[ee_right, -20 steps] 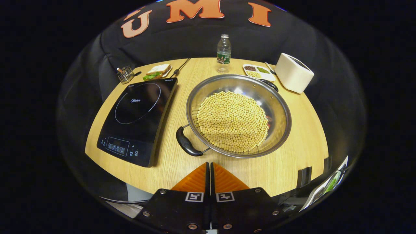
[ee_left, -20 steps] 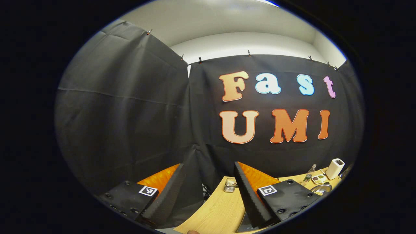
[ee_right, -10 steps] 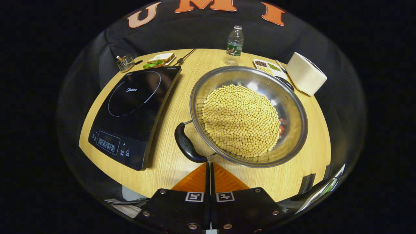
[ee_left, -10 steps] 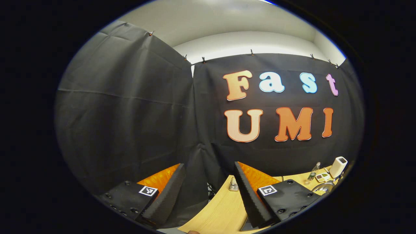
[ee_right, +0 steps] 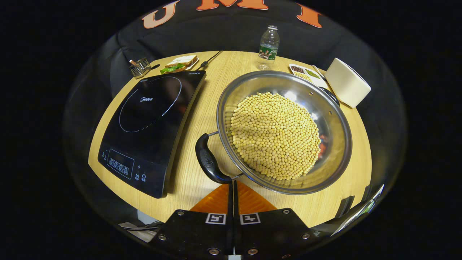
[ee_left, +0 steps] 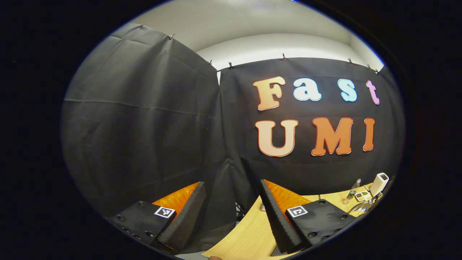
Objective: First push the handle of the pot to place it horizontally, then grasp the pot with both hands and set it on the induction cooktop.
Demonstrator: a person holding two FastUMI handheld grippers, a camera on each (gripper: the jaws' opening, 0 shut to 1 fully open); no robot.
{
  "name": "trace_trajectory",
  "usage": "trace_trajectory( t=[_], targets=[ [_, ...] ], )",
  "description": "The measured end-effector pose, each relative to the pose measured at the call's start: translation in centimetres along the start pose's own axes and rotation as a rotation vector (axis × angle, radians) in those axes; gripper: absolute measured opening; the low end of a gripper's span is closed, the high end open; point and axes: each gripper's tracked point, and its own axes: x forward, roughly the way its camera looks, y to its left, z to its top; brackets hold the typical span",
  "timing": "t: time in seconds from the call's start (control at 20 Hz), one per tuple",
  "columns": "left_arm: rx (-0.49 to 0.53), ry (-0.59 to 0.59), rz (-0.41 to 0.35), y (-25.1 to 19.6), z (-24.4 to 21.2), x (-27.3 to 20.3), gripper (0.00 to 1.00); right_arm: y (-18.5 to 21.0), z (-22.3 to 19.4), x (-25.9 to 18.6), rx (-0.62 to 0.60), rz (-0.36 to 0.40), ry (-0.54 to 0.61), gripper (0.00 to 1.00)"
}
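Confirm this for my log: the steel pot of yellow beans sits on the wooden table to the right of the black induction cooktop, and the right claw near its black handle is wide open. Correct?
Not quite. The right claw is shut, its fingers together just short of the black handle, as the right gripper view shows. The rest holds: the steel pot of yellow beans sits on the wooden table, right of the black induction cooktop.

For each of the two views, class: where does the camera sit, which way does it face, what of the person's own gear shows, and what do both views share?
Left gripper view: rides the left hand-held gripper, jaws open, facing the booth wall past the table's left edge.
Right gripper view: rides the right hand-held gripper, jaws shut, looking down at the pot of beans, tips at its near handle, induction cooktop left.
Shared: table, bottle, white box.
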Motion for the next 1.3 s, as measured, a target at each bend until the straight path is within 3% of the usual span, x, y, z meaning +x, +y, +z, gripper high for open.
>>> trace_trajectory(
  t=[1.3],
  targets=[
    [-0.019,0.014,0.025,1.1,-1.6,2.4,0.97,4.7,5.3,2.3,0.093,0.072,0.004,0.00]
  ],
)
